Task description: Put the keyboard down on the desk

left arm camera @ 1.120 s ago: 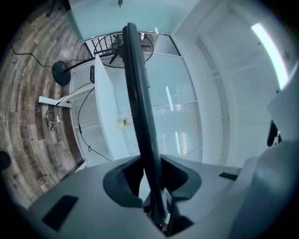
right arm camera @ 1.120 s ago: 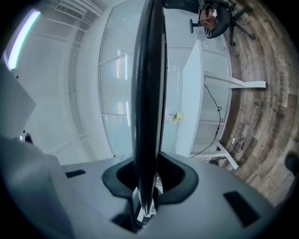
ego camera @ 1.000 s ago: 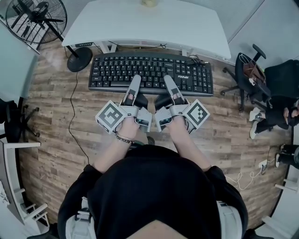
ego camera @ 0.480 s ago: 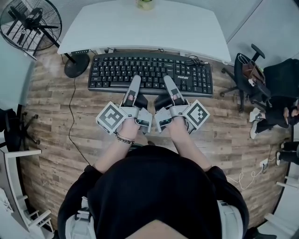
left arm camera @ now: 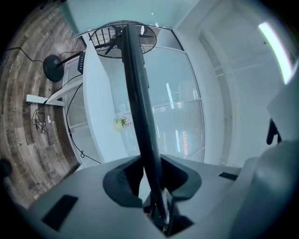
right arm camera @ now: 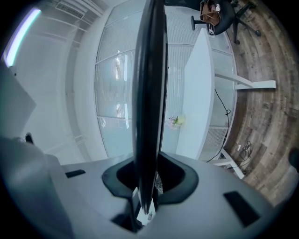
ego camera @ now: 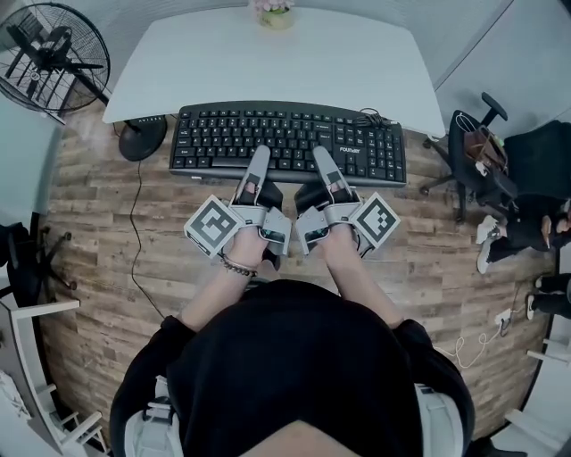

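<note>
Keyboard (ego camera: 287, 140), black, full-size, hangs level in mid-air over the wood floor (ego camera: 98, 232), just short of the white desk (ego camera: 268, 58); in the head view its far edge overlaps the desk's front edge. The person's left gripper (ego camera: 259, 159) and right gripper (ego camera: 321, 159) sit side by side near its middle, each w/ jaws narrowed tight onto the near long edge, one jaw over the keys, the other beneath. Both gripper views show the board edge-on btwn the pads. Its cable (ego camera: 366, 116) bunches at the far right corner. A potted plant (ego camera: 274, 11) stands at the desk's far edge; pedestal fan (ego camera: 53, 54) at left, office chair (ego camera: 473, 134) at right.
</note>
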Action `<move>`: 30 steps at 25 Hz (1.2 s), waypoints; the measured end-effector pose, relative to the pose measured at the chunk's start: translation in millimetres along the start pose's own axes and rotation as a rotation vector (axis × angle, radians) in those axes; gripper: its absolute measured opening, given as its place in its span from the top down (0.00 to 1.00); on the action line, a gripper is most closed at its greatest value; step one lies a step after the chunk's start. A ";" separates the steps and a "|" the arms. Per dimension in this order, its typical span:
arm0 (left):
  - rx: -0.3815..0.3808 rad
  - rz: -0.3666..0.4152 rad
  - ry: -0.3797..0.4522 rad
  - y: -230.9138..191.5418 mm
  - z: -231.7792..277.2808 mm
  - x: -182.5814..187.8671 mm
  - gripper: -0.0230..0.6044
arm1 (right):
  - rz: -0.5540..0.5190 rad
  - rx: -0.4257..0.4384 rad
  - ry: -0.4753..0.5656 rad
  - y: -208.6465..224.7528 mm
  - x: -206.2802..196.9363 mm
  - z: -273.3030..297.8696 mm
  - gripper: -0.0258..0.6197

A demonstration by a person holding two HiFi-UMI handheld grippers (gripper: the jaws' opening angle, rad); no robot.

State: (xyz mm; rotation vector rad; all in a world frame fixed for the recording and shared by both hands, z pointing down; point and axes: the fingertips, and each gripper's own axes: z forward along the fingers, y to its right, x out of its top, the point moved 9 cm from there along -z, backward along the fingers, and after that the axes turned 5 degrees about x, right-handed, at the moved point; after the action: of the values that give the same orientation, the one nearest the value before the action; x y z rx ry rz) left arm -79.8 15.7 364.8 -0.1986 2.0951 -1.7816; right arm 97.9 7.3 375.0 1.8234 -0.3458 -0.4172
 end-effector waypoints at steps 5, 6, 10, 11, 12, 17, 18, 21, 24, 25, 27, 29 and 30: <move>-0.005 -0.016 0.001 -3.2 25.4 12.4 0.80 | 0.000 -0.001 0.003 7.2 9.7 26.0 0.83; -0.005 -0.015 0.001 -3.7 29.9 15.1 0.80 | -0.001 0.000 0.004 7.7 11.2 31.0 0.83; 0.000 -0.016 -0.004 -7.2 45.9 24.2 0.80 | -0.010 0.005 0.006 10.1 17.8 48.4 0.83; 0.000 -0.015 -0.007 -8.0 50.5 25.1 0.80 | -0.010 0.003 0.008 11.1 20.4 51.5 0.83; 0.002 -0.011 -0.011 -8.9 55.4 25.9 0.80 | -0.007 0.001 0.012 12.1 23.5 54.4 0.83; 0.014 0.013 -0.027 -14.2 77.2 37.3 0.80 | -0.005 0.000 0.026 16.7 33.7 74.2 0.83; 0.011 0.022 -0.030 -14.7 81.6 40.8 0.80 | -0.008 0.002 0.028 17.4 34.8 78.7 0.83; -0.012 -0.004 -0.040 -13.3 95.7 46.5 0.80 | -0.015 0.004 0.038 19.8 38.4 90.9 0.83; -0.014 -0.017 -0.052 -15.5 108.0 51.2 0.80 | -0.015 0.000 0.047 24.4 42.5 100.8 0.83; -0.013 -0.017 -0.056 -17.1 111.9 53.3 0.80 | -0.014 -0.002 0.050 26.7 43.6 104.0 0.83; -0.012 -0.017 -0.065 -21.3 120.5 57.8 0.80 | -0.010 -0.006 0.057 31.8 45.8 111.5 0.83; -0.011 -0.017 -0.074 -26.0 129.7 61.7 0.80 | -0.008 -0.008 0.063 37.2 48.8 119.1 0.83; -0.008 -0.019 -0.078 -28.4 133.8 63.3 0.80 | -0.009 -0.010 0.065 39.6 50.5 122.4 0.83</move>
State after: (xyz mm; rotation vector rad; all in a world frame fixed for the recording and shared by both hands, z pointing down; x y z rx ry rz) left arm -91.6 -134.5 363.7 -0.2865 2.0528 -1.7473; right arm 86.9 -130.5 375.6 1.8255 -0.2902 -0.3647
